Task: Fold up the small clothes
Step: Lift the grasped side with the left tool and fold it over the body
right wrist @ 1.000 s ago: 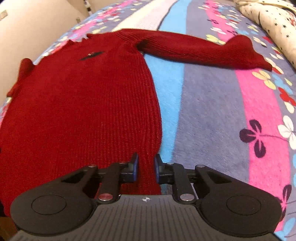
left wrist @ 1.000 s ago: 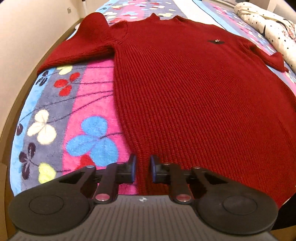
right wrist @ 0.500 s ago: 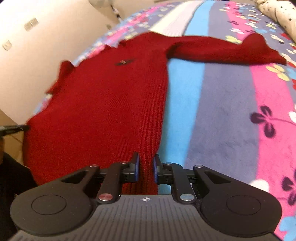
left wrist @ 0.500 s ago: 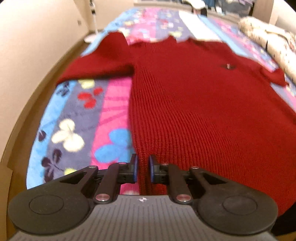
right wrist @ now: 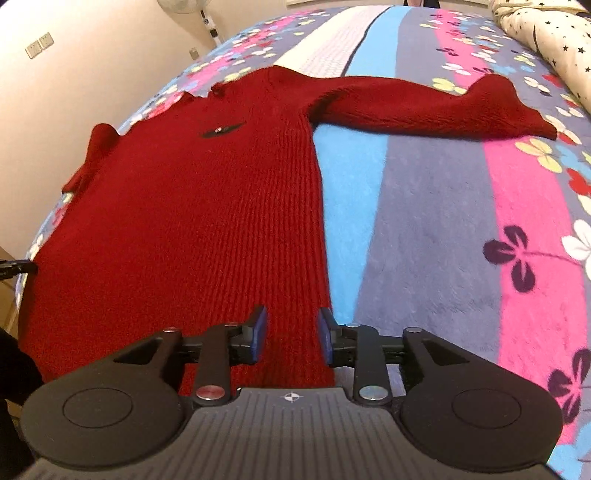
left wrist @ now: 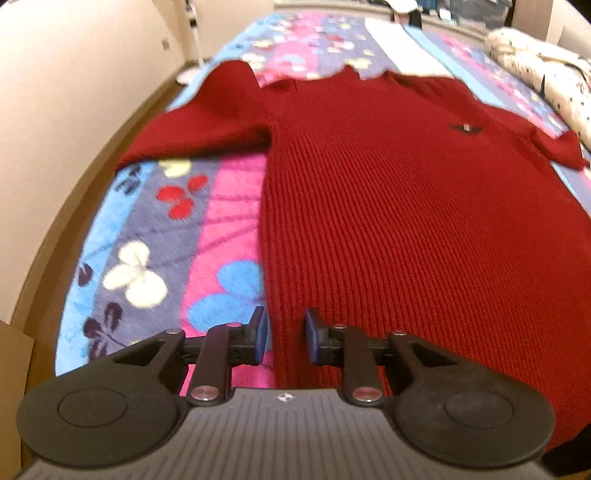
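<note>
A dark red knitted sweater [left wrist: 406, 221] [right wrist: 184, 221] lies flat on a flowered blanket, front up, a small dark emblem [left wrist: 466, 127] on its chest. One sleeve [left wrist: 207, 122] reaches out to the left, the other sleeve [right wrist: 424, 107] to the right. My left gripper [left wrist: 284, 334] sits at the hem's left corner, and its jaws are opening with the sweater's edge lying loose between them. At the hem's right corner my right gripper [right wrist: 291, 332] is opening too, the knit between its pads without being pressed.
The striped flowered blanket [right wrist: 461, 229] covers the bed. A cream star-patterned quilt [right wrist: 546, 33] is bunched at the far right. A beige wall [left wrist: 55, 129] runs close along the bed's left side, and a standing fan [right wrist: 201, 11] is beyond it.
Both grippers were shut on the sweater's hem corners and have now spread their jaws, letting the knit go. The hem has settled onto the blanket.
</note>
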{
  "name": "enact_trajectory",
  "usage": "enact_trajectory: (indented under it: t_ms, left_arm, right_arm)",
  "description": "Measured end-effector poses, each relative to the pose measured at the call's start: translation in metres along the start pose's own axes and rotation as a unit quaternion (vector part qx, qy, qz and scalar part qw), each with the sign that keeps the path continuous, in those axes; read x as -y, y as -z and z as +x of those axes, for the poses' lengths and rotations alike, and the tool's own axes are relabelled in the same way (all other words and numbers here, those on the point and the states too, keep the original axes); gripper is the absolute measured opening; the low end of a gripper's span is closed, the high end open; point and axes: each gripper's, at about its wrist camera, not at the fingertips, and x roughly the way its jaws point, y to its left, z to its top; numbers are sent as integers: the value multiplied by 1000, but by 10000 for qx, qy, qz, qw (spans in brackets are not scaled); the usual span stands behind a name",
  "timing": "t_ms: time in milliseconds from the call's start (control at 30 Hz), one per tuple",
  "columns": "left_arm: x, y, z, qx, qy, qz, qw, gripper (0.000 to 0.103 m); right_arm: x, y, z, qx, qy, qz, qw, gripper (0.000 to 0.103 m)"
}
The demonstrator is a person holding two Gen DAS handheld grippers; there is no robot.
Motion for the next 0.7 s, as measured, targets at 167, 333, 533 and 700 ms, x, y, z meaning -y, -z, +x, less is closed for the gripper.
enact_trajectory:
  t_ms: [167,333,533,700]
  left_arm:
    - [10,3,6,-85,-140,293,9994,28]
    - [1,-3,-10,418,-263,-92,9987,42]
    - [-6,-17,-31,1110,-462,-408,9919,45]
    - [-23,-44,-51,1625,-410,-691,9834,43]
  right_arm:
    - [-3,3,22,-514,493,-248,9971,37]
    - [0,-10,2,291,604,-35,9977,38]
    - [4,-26,-13,1103,823,401,9897,38]
    - [-5,-40,-14,1579,897,552,9818,38]
